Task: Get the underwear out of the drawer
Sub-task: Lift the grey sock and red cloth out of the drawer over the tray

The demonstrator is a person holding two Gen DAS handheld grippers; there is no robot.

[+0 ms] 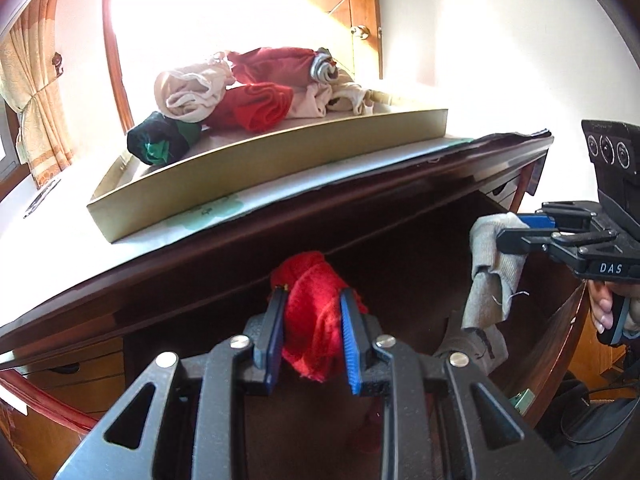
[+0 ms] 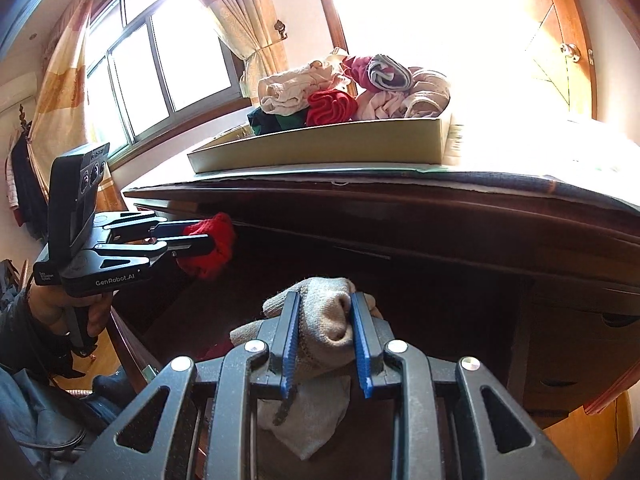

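My left gripper point(image 1: 313, 300) is shut on a red piece of underwear point(image 1: 316, 312), held below the dark wooden desk top; it also shows in the right wrist view point(image 2: 210, 246). My right gripper point(image 2: 325, 300) is shut on a grey-beige piece of underwear point(image 2: 324, 320), which hangs down between the blue pads; it also shows in the left wrist view point(image 1: 490, 272). Both grippers are in front of the dark open drawer space point(image 1: 400, 264) under the desk.
A shallow beige tray point(image 1: 256, 168) on the desk top holds several rolled garments in red, cream and dark green point(image 1: 248, 92). The desk's front edge point(image 2: 400, 200) overhangs the grippers. A window with curtains point(image 2: 140, 60) is at the left, a wooden door point(image 1: 352, 12) behind.
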